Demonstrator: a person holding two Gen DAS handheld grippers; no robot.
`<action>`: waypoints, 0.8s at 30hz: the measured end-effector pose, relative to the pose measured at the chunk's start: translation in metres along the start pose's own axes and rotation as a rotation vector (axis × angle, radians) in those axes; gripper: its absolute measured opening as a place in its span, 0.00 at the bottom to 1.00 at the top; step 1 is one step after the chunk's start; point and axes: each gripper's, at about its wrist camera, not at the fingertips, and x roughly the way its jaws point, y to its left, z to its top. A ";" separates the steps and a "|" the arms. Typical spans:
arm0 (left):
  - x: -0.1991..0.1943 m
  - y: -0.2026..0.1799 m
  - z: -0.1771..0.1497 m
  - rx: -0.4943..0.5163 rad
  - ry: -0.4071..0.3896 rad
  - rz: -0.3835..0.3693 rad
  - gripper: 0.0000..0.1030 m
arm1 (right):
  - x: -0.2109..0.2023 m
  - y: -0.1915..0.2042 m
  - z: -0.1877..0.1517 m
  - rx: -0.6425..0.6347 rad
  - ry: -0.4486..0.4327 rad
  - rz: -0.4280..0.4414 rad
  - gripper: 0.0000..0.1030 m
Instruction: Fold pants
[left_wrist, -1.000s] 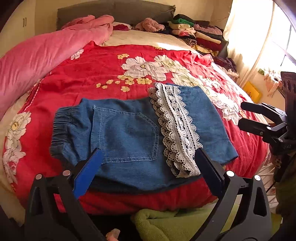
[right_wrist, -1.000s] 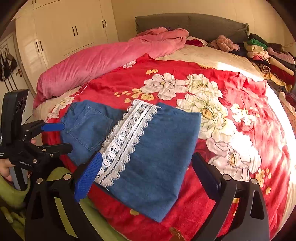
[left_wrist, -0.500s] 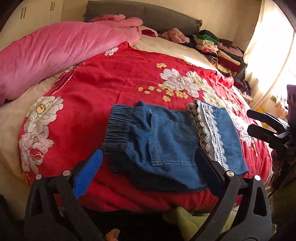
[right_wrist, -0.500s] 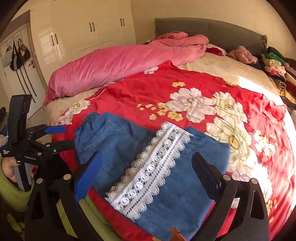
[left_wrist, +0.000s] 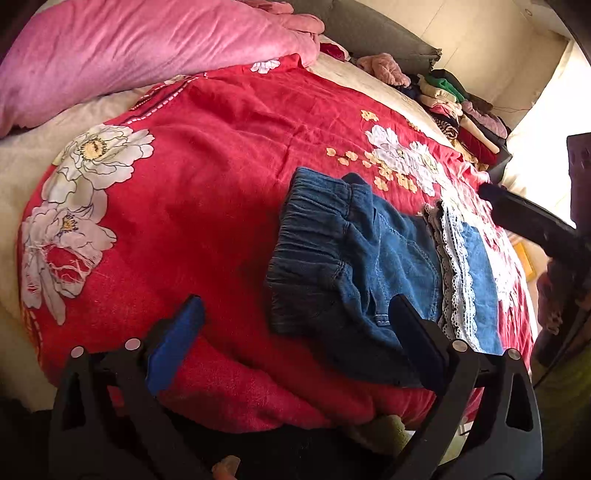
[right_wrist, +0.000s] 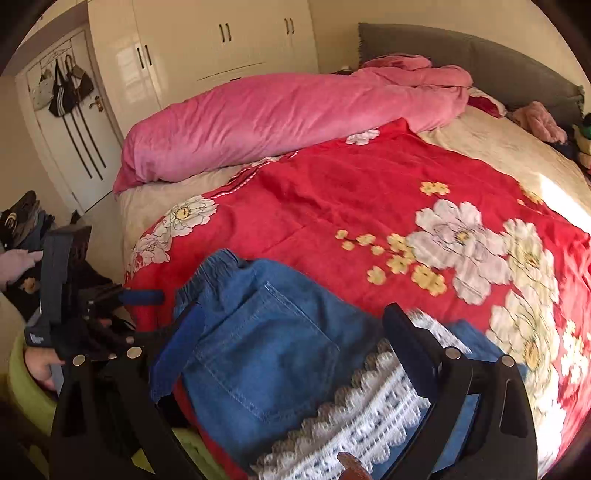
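Folded blue denim pants (left_wrist: 373, 269) with a white lace band (left_wrist: 456, 273) lie near the bed's front edge on a red flowered blanket (left_wrist: 207, 177). In the right wrist view the pants (right_wrist: 266, 350) fill the lower middle, back pocket up, lace band (right_wrist: 354, 421) at the bottom. My left gripper (left_wrist: 295, 328) stands open just before the waistband's near corner, holding nothing. My right gripper (right_wrist: 291, 339) is open low over the pocket area, nothing between its fingers. The left gripper (right_wrist: 122, 299) also shows at the left, held by a hand (right_wrist: 38, 365).
A rolled pink duvet (right_wrist: 295, 114) lies along the bed's far left side. Stacked folded clothes (left_wrist: 461, 107) sit at the far right by the grey headboard (right_wrist: 480, 59). White wardrobes (right_wrist: 221, 48) and a door with hanging bags stand behind. Green fabric (right_wrist: 26, 395) lies below the bed edge.
Both grippers have swung left along the bed edge. The pants now sit to the right in the left wrist view and closer beneath the right gripper. The pants lie unchanged.
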 end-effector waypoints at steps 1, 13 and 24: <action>0.001 0.000 0.000 0.002 -0.001 -0.003 0.90 | 0.006 0.001 0.004 -0.005 0.007 0.008 0.94; 0.020 -0.005 -0.004 0.012 0.033 -0.040 0.49 | 0.087 0.027 0.033 -0.106 0.187 0.131 0.93; 0.021 -0.001 -0.004 -0.009 0.039 -0.067 0.49 | 0.125 0.035 0.027 -0.106 0.281 0.247 0.55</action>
